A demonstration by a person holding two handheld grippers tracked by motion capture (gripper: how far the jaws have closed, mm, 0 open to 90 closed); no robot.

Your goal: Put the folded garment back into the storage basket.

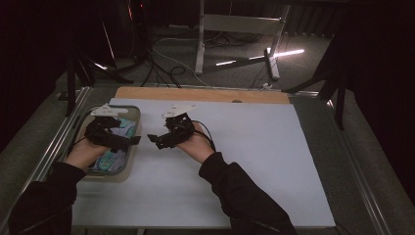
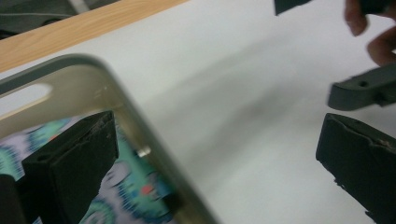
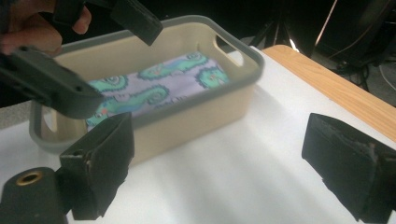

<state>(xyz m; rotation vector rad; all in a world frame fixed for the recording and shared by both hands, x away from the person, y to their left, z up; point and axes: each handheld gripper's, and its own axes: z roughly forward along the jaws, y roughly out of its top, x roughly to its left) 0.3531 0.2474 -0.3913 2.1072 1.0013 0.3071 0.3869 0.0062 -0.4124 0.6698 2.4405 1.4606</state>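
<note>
My left tool (image 1: 128, 141) hangs over the beige bin (image 3: 196, 119) with its jaws spread wide and nothing between them; in the left gripper view one jaw sits above the bin's interior and the other above the bare white worktop (image 1: 244, 147), so the bin's near wall passes between them. The folded patterned cloth (image 3: 159, 86), lilac with teal paisley shapes, lies flat on the bin floor directly beneath the inner jaw of this tool, not touched by it. My right tool (image 1: 155, 140) is just beside the bin on the worktop side, aimed at the bin's long wall, its jaws likewise spread and empty. From the right tool, the bin stands straight ahead and close, with the cloth inside it and the left tool (image 3: 98, 65) above the bin's rim. The two tools point toward each other, near but apart. A wooden edge strip (image 1: 200, 94) borders the worktop beyond both tools.
</note>
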